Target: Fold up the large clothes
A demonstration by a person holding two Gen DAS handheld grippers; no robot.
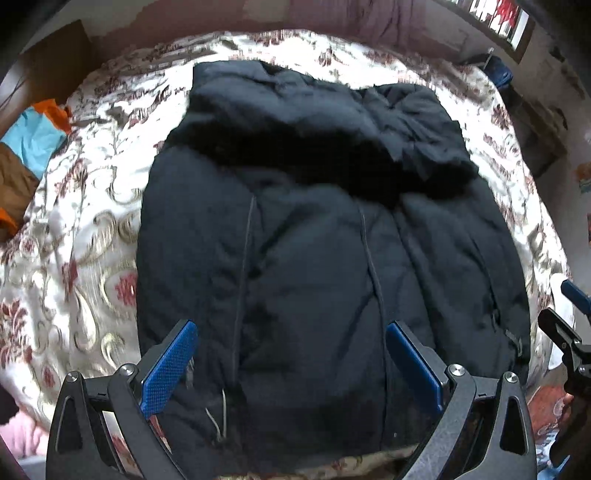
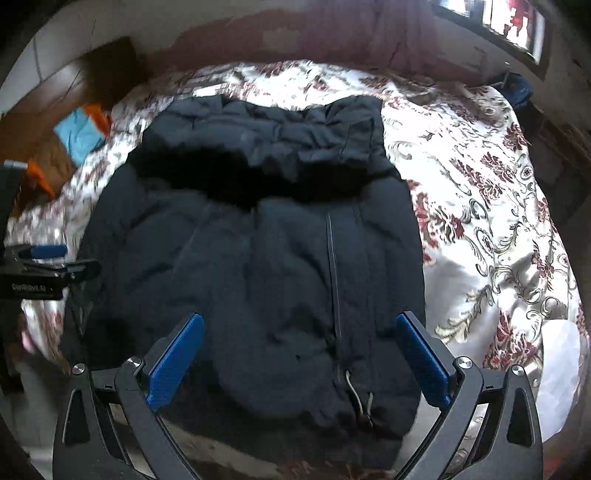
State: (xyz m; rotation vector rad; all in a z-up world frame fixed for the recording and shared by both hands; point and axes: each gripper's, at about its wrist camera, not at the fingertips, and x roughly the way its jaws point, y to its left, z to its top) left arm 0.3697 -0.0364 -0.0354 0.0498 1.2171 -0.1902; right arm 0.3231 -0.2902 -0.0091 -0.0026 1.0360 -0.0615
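Note:
A large dark navy padded coat point(image 1: 314, 258) with a black fur-trimmed hood point(image 1: 314, 147) lies flat on a floral bedspread point(image 1: 74, 240). It also shows in the right wrist view point(image 2: 266, 266), zip running down its front. My left gripper point(image 1: 291, 328) is open and empty, hovering over the coat's near hem. My right gripper point(image 2: 299, 321) is open and empty over the hem near the zip's drawcord point(image 2: 354, 395). The right gripper shows at the right edge of the left wrist view point(image 1: 569, 332); the left gripper shows at the left edge of the right wrist view point(image 2: 48, 258).
Orange, blue and brown clothes point(image 1: 33, 147) lie at the bed's far left. A wall and a window point(image 2: 495, 22) stand behind the bed. Bare bedspread point(image 2: 498, 240) lies right of the coat.

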